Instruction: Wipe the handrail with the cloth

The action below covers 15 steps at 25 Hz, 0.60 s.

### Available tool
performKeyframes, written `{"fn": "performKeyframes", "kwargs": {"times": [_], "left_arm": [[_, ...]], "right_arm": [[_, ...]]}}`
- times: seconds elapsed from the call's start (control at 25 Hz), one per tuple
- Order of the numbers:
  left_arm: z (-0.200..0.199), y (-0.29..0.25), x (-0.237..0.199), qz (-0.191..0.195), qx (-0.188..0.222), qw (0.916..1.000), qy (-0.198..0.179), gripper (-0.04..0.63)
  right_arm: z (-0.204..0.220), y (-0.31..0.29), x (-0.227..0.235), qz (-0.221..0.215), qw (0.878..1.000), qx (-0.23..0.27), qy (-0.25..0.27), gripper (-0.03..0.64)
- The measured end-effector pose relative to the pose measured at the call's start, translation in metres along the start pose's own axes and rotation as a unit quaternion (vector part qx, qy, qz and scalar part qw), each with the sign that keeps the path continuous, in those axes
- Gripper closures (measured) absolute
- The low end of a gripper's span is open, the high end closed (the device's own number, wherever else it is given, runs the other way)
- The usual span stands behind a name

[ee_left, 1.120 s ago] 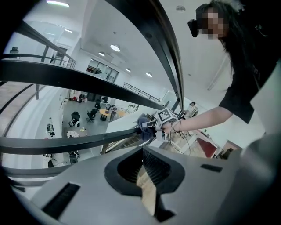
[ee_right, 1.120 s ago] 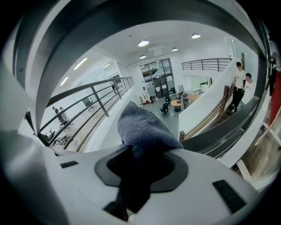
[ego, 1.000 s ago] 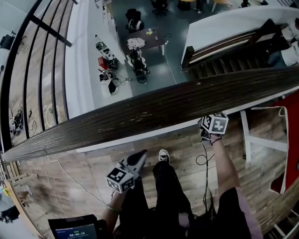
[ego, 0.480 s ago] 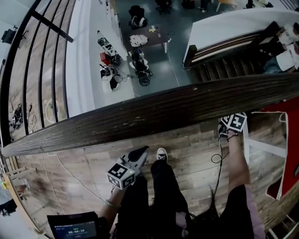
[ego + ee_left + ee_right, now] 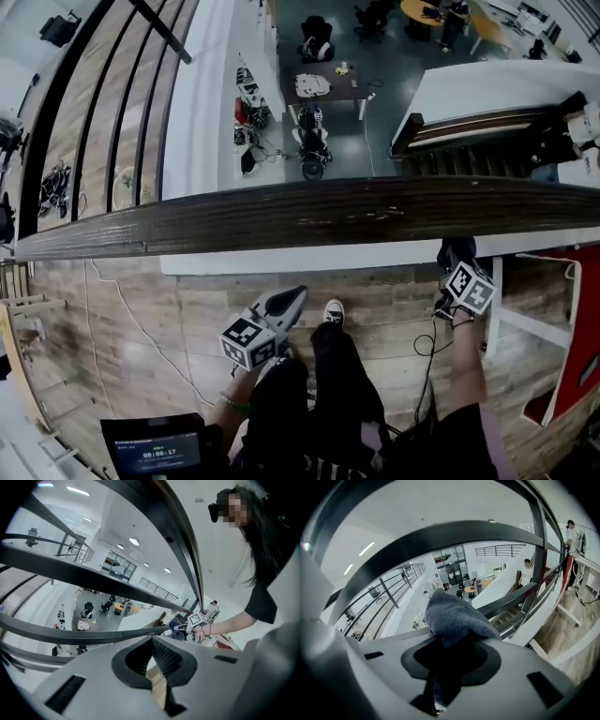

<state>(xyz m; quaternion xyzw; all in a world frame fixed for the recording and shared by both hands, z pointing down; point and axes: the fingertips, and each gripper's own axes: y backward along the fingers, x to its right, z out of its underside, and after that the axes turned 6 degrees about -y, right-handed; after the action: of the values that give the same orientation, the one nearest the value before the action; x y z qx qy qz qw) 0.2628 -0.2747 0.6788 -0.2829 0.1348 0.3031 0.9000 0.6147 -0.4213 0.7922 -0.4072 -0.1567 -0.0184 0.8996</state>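
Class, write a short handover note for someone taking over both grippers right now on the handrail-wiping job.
Left gripper: jaws together, nothing between them, held low over the floor, away from the handrail.
Right gripper: shut on the cloth, which bunches out past the jaws. It sits by the handrail's near edge, in the right part of the head view. Contact is unclear.
Done: the cloth is gripped. How much of the handrail has been wiped cannot be told.
Left: press the cloth on the handrail and wipe along its length.
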Motion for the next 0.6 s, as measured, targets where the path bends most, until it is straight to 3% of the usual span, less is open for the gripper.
{"fn": "performKeyframes", "kwargs": {"times": [0.2,0.4,0.6], "left_arm": [[-0.002,0.046,-0.006,-0.013,0.017,0.9997,-0.007,0.594],[0.011,0.128,-0.008,-0.010,0.032,0.9994,0.004,0.594],[0.028,0.256,-0.004,-0.047,0.025,0.9983,-0.023,0.594]], "right_arm": [[0.040,0.043,-0.048,-0.016,1.000,0.000,-0.018,0.512],[0.089,0.104,-0.149,-0.072,0.997,-0.007,-0.022,0.512],[0.154,0.204,-0.264,-0.120,0.992,-0.016,0.017,0.512]]}}
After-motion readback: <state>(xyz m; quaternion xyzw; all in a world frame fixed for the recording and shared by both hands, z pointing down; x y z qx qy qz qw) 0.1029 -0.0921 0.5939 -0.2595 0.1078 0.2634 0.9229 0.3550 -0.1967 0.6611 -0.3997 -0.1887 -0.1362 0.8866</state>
